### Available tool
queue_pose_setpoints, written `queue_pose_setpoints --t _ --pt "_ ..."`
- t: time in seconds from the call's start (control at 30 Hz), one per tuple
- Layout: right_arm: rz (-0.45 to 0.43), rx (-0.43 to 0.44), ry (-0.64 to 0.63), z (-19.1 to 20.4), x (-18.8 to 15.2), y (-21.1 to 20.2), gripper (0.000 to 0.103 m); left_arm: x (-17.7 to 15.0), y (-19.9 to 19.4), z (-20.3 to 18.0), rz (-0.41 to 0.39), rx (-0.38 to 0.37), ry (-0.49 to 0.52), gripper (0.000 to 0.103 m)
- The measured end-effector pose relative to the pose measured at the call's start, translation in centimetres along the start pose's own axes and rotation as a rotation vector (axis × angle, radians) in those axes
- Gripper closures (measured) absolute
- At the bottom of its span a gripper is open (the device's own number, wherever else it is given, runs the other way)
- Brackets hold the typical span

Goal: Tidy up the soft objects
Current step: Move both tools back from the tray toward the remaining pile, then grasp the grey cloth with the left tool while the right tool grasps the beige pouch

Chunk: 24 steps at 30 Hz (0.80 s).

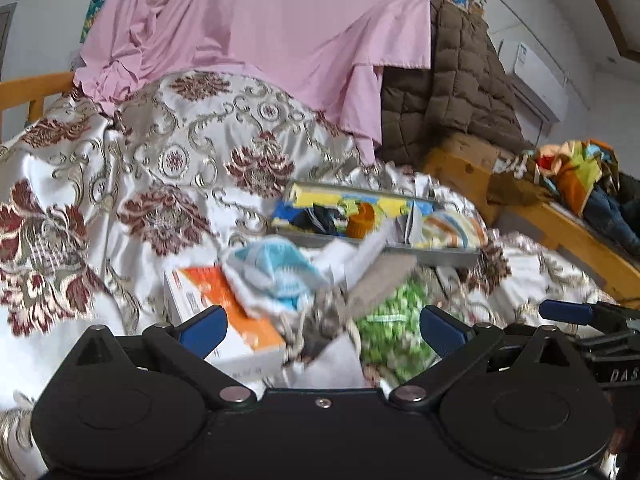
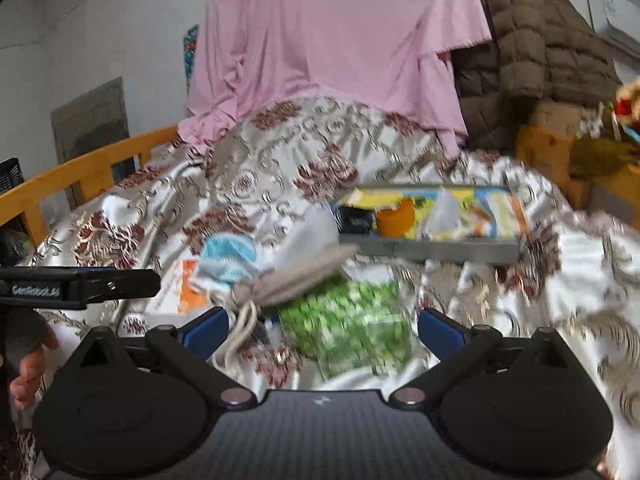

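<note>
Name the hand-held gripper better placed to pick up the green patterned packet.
Right. The right hand-held gripper is open with the green patterned packet between its fingers; for the left hand-held gripper it sits off-centre, toward one finger.

Left gripper (image 1: 320,330) had its jaws spread wide, nothing between the blue pads. Just ahead on the floral bedspread (image 1: 100,200): orange-white box (image 1: 224,312), blue-white cloth (image 1: 276,276), grey pouch (image 1: 360,292), green patterned bag (image 1: 392,332), heavily blurred. Grey tray (image 1: 440,254) behind held an orange cup (image 1: 360,220). Right gripper's finger (image 1: 568,312) showed at the right edge. Pink sheet (image 1: 260,28) draped at the back.
</note>
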State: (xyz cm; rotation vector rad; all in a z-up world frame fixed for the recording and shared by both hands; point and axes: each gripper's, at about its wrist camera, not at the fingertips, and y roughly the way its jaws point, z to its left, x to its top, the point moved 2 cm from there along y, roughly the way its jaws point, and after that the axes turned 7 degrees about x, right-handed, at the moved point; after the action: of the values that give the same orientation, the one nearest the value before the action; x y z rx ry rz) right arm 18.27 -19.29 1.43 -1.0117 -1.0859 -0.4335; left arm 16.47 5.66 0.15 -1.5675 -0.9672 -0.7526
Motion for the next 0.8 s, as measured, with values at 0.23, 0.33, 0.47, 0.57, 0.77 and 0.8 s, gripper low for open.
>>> queue_pose_setpoints --t 0.23,0.33,0.47,0.57,0.77,0.8 --pt "0.066 0.003 -0.031 -0.9 -2.0 0.9 0.0 -2.4 0.3 -0.8 0.072 -0.022 0.045 0.001" --pt "0.079 0.008 -0.056 -0.9 -2.4 1.2 0.0 -3.2 0.6 -1.2 0.088 -0.03 0.061 0.001" --pt "0.089 0.01 -0.082 -1.0 -2.7 1.6 0.0 -4.3 1.4 -2.1 0.129 -0.042 0.115 0.001" --pt "0.089 0.024 -0.075 -1.1 -2.6 1.9 0.0 -4.8 1.9 -2.5 0.146 -0.042 0.161 0.001" --pt "0.087 0.044 -0.1 -1.0 -2.6 2.6 0.0 -5.3 2.8 -2.5 0.177 -0.027 0.214 0.001" --pt "0.085 0.046 -0.105 -0.9 -2.6 2.8 0.0 -5.4 2.9 -2.5 0.179 -0.026 0.217 0.001"
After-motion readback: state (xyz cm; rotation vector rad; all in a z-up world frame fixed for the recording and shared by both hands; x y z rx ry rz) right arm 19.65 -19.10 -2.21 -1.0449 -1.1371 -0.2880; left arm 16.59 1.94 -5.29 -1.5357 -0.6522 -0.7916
